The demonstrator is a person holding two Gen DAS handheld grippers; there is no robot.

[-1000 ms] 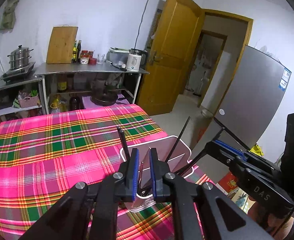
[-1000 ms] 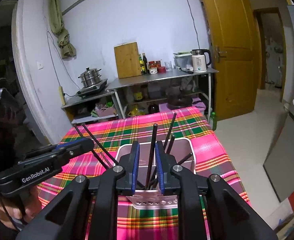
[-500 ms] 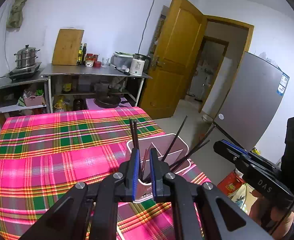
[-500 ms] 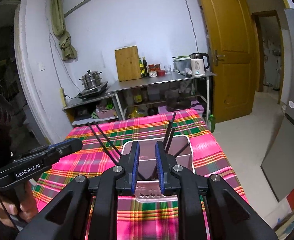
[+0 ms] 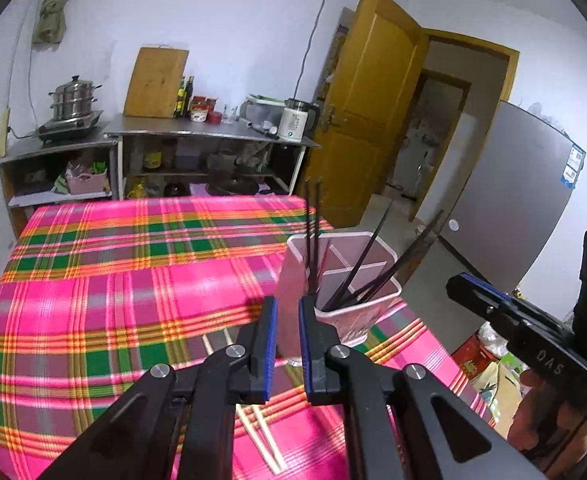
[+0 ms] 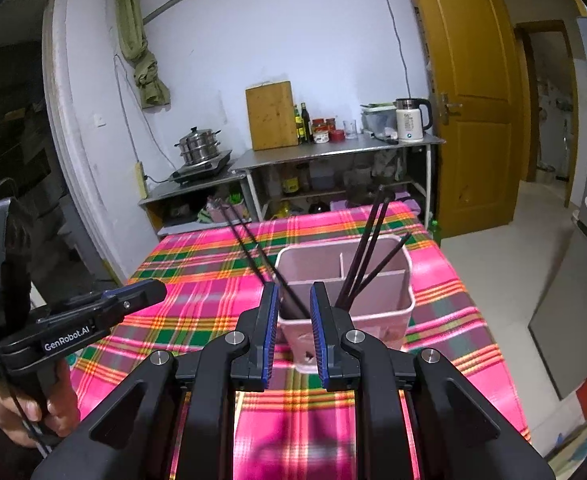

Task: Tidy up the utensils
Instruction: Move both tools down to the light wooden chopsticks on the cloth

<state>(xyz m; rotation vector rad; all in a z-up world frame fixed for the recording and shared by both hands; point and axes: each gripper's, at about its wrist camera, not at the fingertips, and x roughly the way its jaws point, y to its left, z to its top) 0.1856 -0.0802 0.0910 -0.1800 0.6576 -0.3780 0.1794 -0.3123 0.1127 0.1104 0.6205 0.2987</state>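
Chopsticks (image 5: pixel 357 270), black, stood leaning in a pink divided holder (image 5: pixel 377 304) on the plaid tablecloth (image 5: pixel 133 280), just ahead of both tongs. The left gripper (image 5: pixel 288 308) hung with a narrow gap between its blue-lined fingers (image 5: pixel 270 340), gripping nothing. The right gripper (image 6: pixel 292 300) was likewise slightly parted and empty, close before the holder's near wall. Two pale wooden chopsticks (image 5: pixel 259 436) lay on the cloth beneath the left gripper.

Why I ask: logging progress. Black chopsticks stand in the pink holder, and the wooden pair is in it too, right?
No. The wooden pair lies on the tablecloth, outside the holder, as the left wrist view shows. The black chopsticks do stand in it.
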